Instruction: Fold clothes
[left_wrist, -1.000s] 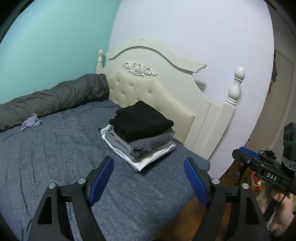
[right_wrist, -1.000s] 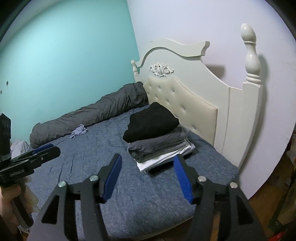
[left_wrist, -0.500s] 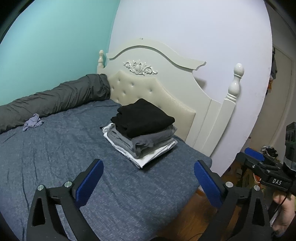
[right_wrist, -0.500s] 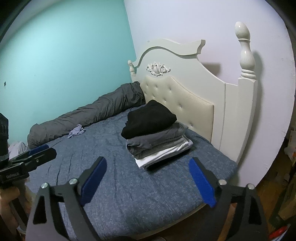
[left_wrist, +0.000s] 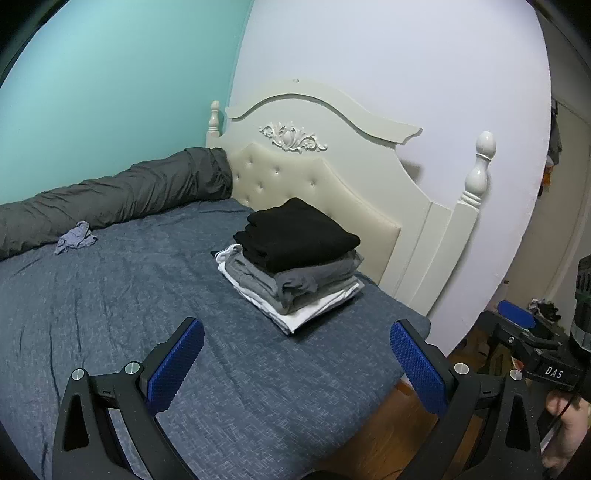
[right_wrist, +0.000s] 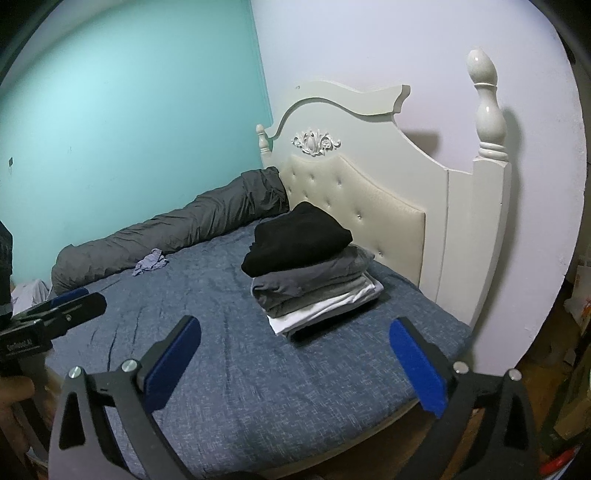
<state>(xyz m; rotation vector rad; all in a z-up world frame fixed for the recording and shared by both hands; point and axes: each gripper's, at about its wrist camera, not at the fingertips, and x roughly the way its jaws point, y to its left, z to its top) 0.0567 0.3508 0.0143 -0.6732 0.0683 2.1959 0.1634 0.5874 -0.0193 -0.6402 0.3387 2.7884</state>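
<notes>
Here, on a bed (left_wrist: 110, 314) under a heathered, slightly wrinkled dark blue cover, near the headboard (left_wrist: 332, 155): a neat stack of folded clothes (left_wrist: 291, 262). Topmost, a thick matte black garment (left_wrist: 299, 236) folded into a soft rectangle; beneath it, grey knits (left_wrist: 295, 284) with rounded fold edges; at the bottom, flat white fabric (left_wrist: 314, 310) jutting past the layers above. Headboard cream and glossy, arched, with a carved floral scroll, a button-tufted padded panel and turned, bulbous finials on the posts. Along the teal wall, a long rumpled grey bolster (left_wrist: 110, 195) of crinkled cloth; just in front of it, a small crumpled bluish-grey piece of fabric (left_wrist: 75, 240), lying loose on the cover and well apart from the stack. Low in the left wrist view, the left tongs (left_wrist: 295, 362): black angular arms with silver screws, blue diamond-textured pads, spread wide and holding nothing, short of the stack. Likewise the right tongs (right_wrist: 295, 362) in the right wrist view, smooth-looking blue pads set wide apart, empty, aimed at the same stack (right_wrist: 310, 266) from nearer the bed's edge. Bare wooden floor (left_wrist: 388, 435) below the mattress corner.
</notes>
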